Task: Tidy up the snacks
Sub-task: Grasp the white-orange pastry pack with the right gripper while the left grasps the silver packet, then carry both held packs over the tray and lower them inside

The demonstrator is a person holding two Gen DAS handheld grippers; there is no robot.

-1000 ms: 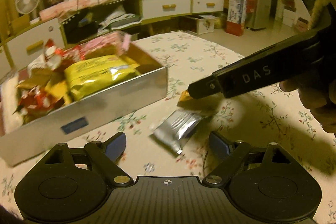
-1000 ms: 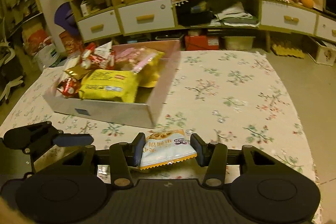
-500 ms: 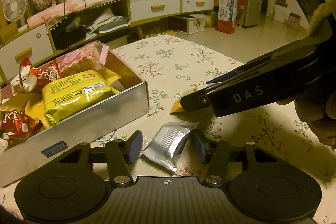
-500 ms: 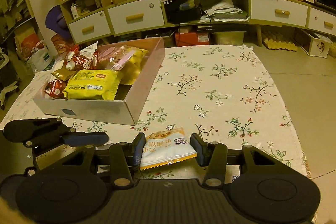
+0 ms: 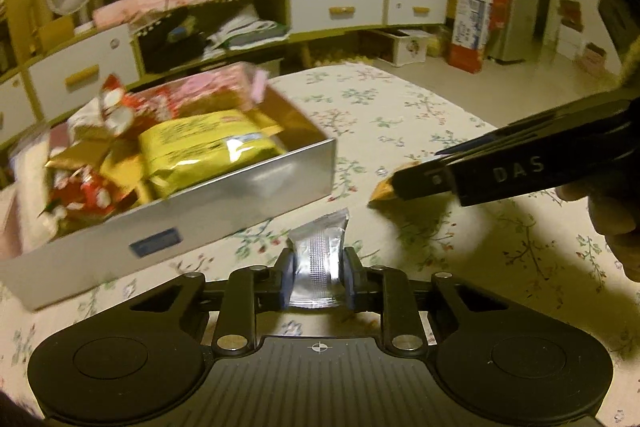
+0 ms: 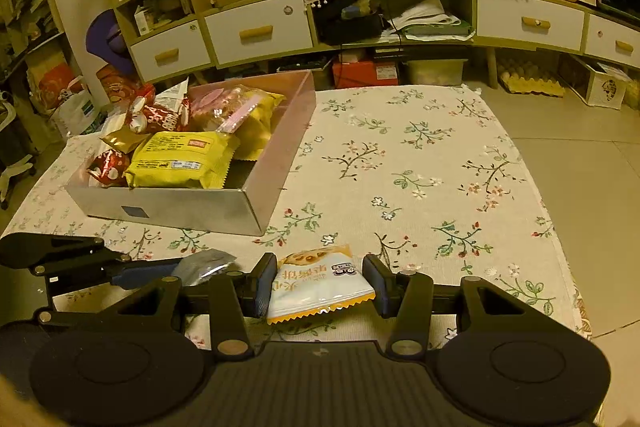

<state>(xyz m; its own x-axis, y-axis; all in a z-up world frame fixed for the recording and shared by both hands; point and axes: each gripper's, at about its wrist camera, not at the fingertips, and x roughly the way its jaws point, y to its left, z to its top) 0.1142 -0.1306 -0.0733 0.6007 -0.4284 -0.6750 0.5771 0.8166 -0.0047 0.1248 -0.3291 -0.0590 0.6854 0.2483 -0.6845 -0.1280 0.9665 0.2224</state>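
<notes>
The silver packet [image 5: 318, 259] sits pinched between the pads of the left gripper [image 5: 316, 277]; its jaws have just been closing and now squeeze it from both sides. It stands up on end, long way pointing up and away from the cam, crimped top edge high, bottom end down between the pads. It's just in front of the box [image 5: 248, 195], near the box's front wall & not touching it. The right gripper [image 6: 320, 285] is clamped on a white & orange snack bag [image 6: 320, 283]. That bag lies pretty flat, long way running away from the cam, zigzag edge toward the cam, cookie pic at the far end. Only the right cam shows the print on that bag; the left cam just sees an orange corner [image 5: 382, 193] poking out past the black finger. Right cam sees the silver packet only as a grey crumple [image 6: 204, 265], left cam shows its shiny front. The box is full of snacks, a big yellow pack [image 6: 182, 159] on top. All of it is on the flowery tablecloth [image 6: 420, 167]. A hand [image 5: 616, 223] shows at the right edge of the left cam.
</notes>
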